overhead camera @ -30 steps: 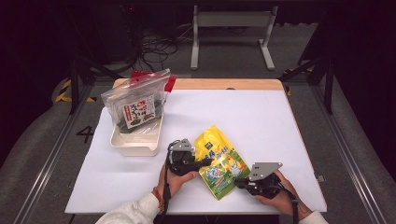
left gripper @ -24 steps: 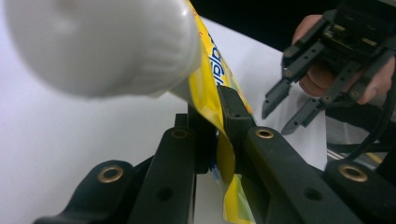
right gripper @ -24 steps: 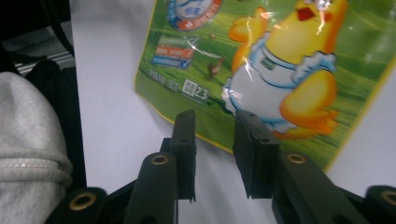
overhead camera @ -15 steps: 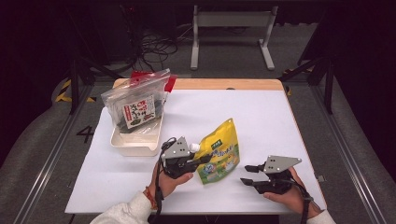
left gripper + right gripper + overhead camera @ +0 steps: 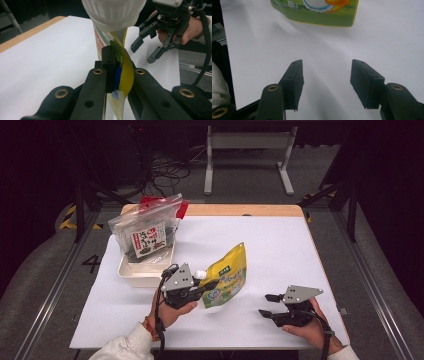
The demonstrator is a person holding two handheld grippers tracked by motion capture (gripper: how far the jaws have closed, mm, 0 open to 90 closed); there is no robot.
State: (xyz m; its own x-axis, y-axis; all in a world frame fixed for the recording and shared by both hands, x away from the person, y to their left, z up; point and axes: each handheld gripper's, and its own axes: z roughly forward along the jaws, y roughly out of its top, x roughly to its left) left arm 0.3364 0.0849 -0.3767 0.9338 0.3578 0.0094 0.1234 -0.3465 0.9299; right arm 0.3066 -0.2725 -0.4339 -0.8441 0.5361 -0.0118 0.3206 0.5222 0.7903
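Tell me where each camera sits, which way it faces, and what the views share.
High view: above the person's side, looking forward and down on the table; both hands and tongs enter from the bottom.
Left gripper view: rides the left tongs, looking along jaws clamped on the yellow pouch; right tongs beyond.
Right gripper view: rides the right tongs, jaws apart over the table, facing the pouch's bottom edge.
Shared: all three show the pouch.

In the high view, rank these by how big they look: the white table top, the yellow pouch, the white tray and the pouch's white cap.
1. White table top, by far the largest.
2. and 3. Yellow pouch and white tray: unsure, since the pouch is lifted toward the camera and a clear bag covers much of the tray.
4. White cap, smallest.
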